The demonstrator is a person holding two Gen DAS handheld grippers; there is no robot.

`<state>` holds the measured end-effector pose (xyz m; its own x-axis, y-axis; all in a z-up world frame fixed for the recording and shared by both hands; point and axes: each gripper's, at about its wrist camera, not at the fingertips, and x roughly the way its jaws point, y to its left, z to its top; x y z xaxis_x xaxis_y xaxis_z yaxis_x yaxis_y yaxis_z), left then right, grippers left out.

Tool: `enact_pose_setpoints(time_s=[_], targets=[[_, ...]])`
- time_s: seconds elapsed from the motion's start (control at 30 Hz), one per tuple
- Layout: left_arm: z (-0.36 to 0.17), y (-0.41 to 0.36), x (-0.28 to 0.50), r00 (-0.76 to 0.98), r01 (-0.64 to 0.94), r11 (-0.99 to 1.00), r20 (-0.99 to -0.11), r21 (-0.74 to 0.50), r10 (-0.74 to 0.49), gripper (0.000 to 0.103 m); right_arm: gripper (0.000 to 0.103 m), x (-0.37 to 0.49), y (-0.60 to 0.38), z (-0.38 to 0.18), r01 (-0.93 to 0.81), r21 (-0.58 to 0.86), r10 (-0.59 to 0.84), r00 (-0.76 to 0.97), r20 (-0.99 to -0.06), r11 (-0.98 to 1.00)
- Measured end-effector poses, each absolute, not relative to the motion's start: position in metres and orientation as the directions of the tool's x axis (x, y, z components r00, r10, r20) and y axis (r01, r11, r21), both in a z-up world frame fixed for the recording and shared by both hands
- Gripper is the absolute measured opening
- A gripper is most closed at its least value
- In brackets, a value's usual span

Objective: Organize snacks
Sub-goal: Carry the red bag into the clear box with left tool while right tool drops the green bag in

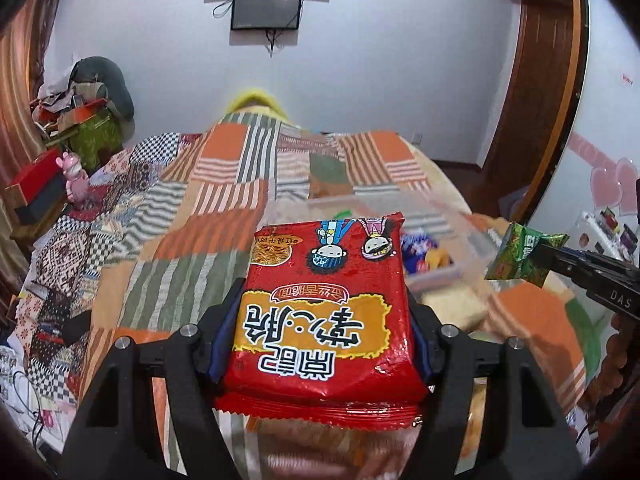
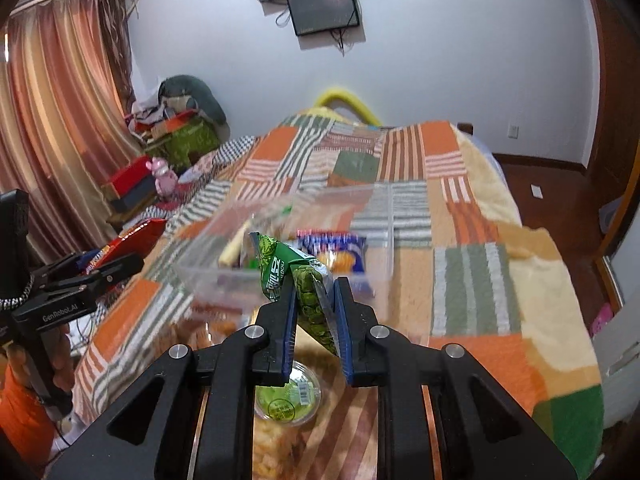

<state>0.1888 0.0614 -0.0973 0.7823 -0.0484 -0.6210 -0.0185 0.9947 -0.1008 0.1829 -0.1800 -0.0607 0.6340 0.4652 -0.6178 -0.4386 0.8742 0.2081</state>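
Observation:
My left gripper (image 1: 326,320) is shut on a red instant noodle packet (image 1: 326,304) and holds it above the patchwork bedspread. My right gripper (image 2: 316,300) is shut on a small green snack packet (image 2: 308,292), lifted near the front rim of a clear plastic bin (image 2: 280,276). The bin holds a blue snack packet (image 2: 340,254) and other snacks. In the left wrist view the right gripper (image 1: 556,254) holds the green packet (image 1: 520,256) at the right, above the bin (image 1: 452,256). In the right wrist view the left gripper (image 2: 100,264) with the red packet (image 2: 132,240) is at the left.
A green-lidded cup (image 2: 288,392) and a pale snack bag (image 2: 272,448) lie below the right gripper. The patchwork bedspread (image 2: 460,280) covers the bed. Boxes and a pink toy (image 2: 164,176) are piled at the bed's left, by the curtains. A wooden door (image 1: 536,80) stands at the right.

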Motion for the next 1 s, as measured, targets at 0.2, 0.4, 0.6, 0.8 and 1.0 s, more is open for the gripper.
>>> enact_pose_setpoints(time_s=[0.2,0.4,0.6,0.8,1.0], targets=[[-0.091,0.052,0.222,0.788,-0.001,0.996,-0.613,-0.093,-0.057,0.068,0.016,0.209,-0.173,-0.056,-0.426,0.203,0.456,0.657,-0.600,0.881],[-0.102,0.045,0.260,0.766,0.014,0.995,-0.638,-0.096,-0.073,0.068,0.016,0.241,-0.167,-0.059,-0.413,0.206,0.447,0.656,-0.608,0.887],[-0.121,0.039,0.291,0.732,0.021,0.996,-0.677,-0.091,-0.077,0.068,0.016,0.272,-0.152,-0.070,-0.408,0.181,0.422,0.641,-0.641,0.895],[-0.137,0.036,0.314,0.703,0.018,0.994,-0.706,-0.105,-0.087,0.068,0.017,0.296,-0.139,-0.086,-0.404,0.160,0.395,0.609,-0.688,0.901],[-0.149,0.030,0.322,0.682,0.021,0.995,-0.726,-0.097,-0.085,0.069,0.017,0.304,-0.136,-0.096,-0.407,0.147,0.380,0.580,-0.720,0.901]])
